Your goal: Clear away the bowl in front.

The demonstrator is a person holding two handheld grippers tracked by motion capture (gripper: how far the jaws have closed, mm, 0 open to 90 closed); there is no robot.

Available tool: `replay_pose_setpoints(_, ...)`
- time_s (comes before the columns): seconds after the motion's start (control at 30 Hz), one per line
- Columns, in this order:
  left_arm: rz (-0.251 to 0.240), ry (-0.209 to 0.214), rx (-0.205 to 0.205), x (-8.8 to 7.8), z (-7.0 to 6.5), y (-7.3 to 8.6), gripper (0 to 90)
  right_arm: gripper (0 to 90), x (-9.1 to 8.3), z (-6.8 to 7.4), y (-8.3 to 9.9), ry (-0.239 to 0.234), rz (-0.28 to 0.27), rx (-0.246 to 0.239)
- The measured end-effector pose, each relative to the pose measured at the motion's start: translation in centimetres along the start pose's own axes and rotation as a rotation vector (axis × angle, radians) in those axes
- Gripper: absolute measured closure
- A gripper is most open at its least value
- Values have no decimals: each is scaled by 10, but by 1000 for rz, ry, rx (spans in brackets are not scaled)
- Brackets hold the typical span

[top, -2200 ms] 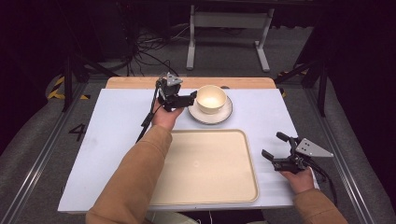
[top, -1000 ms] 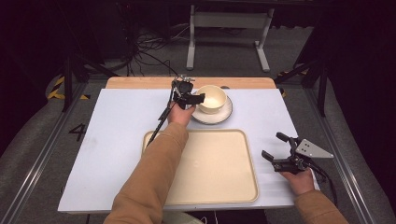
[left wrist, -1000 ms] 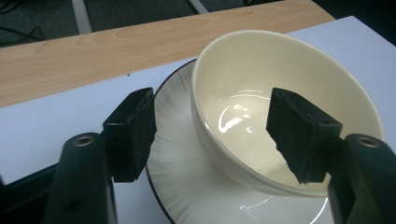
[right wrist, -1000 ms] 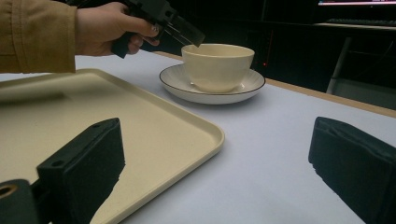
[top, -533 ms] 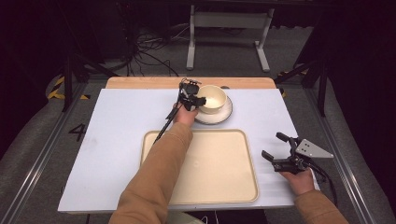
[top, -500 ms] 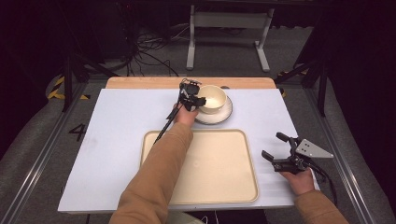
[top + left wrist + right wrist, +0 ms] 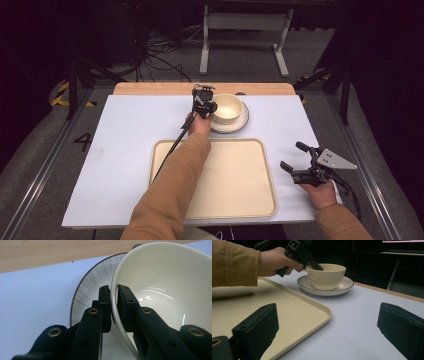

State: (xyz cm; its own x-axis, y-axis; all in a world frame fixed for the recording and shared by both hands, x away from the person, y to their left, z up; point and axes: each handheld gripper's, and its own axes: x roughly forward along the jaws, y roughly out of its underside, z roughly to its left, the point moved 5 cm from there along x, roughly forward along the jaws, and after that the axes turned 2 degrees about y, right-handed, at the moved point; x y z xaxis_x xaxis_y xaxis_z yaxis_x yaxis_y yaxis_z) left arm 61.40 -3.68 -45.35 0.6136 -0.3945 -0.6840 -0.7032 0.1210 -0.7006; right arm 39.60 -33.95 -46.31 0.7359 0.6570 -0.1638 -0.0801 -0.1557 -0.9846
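Since the earlier frames the left gripper (image 7: 209, 106) has slid right, up to the bowl (image 7: 228, 107), and its fingers (image 7: 124, 305) have just been closing — now clenched on the bowl's near rim, one inside, one outside. The bowl sits on a plate (image 7: 242, 123) at upper centre, just above the tray (image 7: 260, 200). The right gripper (image 7: 300, 161), lower right, rests with fingers spread wide beside the tray's right edge. Open white surface (image 7: 120, 145) lies at left.
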Motion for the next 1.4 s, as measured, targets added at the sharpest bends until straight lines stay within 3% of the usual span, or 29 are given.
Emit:
replay_pose_setpoints(0.1, 5, 20, -25, 0, 1, -1, 829, 37, -1, 0, 0, 0, -3, -1)
replay_pose_setpoints(0.33, 10, 4, -7, -4, 0, -2, 832, 36, -1, 0, 0, 1, -5, -2)
replay_pose_setpoints(0.5, 28, 26, -19, -8, 0, -3, 831, 36, -1, 0, 0, 1, -7, -2)
replay_pose_setpoints(0.73, 48, 21, 15, -17, -2, -4, 827, 36, -1, 0, 0, 2, -10, -3)
replay_pose_setpoints(1.4, 45, 61, 57, -62, -7, -11, 825, 36, -1, 0, 0, 3, -10, -8)
